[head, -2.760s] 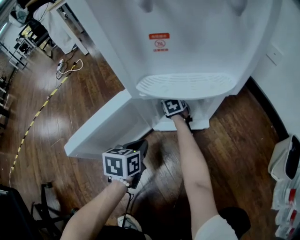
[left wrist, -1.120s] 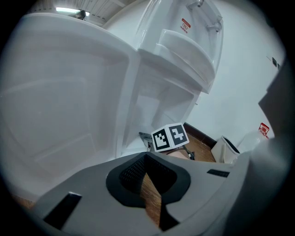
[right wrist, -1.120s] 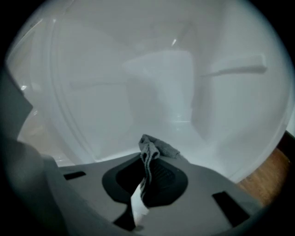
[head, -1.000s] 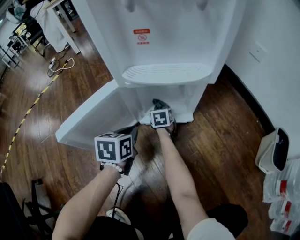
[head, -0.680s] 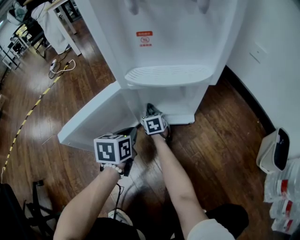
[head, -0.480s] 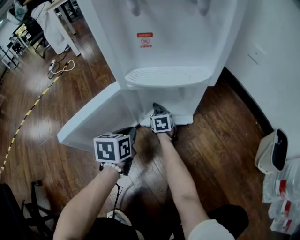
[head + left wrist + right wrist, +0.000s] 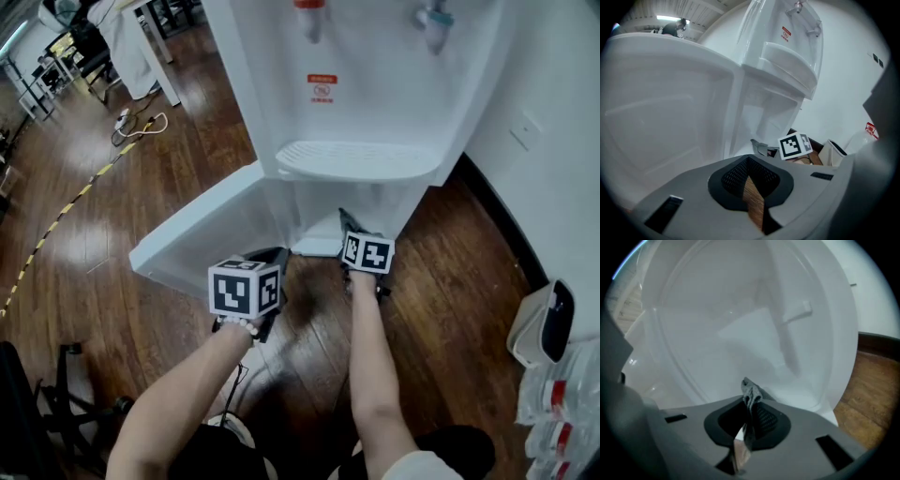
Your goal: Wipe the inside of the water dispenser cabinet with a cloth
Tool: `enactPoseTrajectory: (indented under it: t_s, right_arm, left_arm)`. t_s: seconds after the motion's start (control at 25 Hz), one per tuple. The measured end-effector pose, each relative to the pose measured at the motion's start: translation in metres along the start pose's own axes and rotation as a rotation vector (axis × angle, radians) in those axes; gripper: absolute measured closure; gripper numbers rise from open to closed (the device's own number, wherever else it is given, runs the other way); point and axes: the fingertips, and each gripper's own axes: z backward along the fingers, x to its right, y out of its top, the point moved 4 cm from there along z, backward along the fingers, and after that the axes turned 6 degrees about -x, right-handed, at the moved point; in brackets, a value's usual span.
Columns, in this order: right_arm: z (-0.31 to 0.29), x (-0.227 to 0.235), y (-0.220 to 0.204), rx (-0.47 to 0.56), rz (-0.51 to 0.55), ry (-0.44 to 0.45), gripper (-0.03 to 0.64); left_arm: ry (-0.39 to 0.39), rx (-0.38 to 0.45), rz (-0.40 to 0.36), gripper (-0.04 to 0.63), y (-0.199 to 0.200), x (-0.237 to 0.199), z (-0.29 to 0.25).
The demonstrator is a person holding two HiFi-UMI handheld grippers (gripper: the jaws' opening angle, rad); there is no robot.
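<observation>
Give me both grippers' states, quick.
Left gripper: closed, nothing between its fingers.
Right gripper: closed on the cloth.

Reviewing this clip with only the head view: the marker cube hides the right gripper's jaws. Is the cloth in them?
Observer: Yes. The right gripper has its jaws shut on a grey cloth that pokes out past them.
Reviewer: And the other one?
Observer: The left gripper has its jaws together, nothing between them.
Reviewer: What does the right one face?
Observer: The white inside of the cabinet, which fills most of its view.
</observation>
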Motion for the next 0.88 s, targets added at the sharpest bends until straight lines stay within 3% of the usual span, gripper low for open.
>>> enactPoseTrajectory:
  t_s: [0.12,0.24,0.36,0.64,0.88]
  right_arm:
    - [0.026,-0.032,-0.009,-0.006,0.020,0.078,0.595]
    - [0.051,-0.052,-0.013,0.005,0.018,0.116,0.595]
    - [0.060,-0.070,-0.011,0.009,0.051,0.120,0.595]
    - [0.103,-0.103,-0.017,0.019,0.093,0.130,0.595]
    - [0.110,-0.112,-0.022,-0.102,0.065,0.100,0.595]
  left_arm:
    - [0.012,0.017,0.035,0.597,-0.007,-0.004,0.003]
    - [0.003,-0.015,0.020,0.597,-0.018,-0.002,0.002]
    - [-0.002,-0.016,0.026,0.597,-0.016,-0.004,-0.005]
    - [-0.013,-0.018,-0.040,0.597,-0.010,-0.011,-0.019]
    - [-0.023,-0.115,-0.078,0.597,-0.020,-0.012,-0.017]
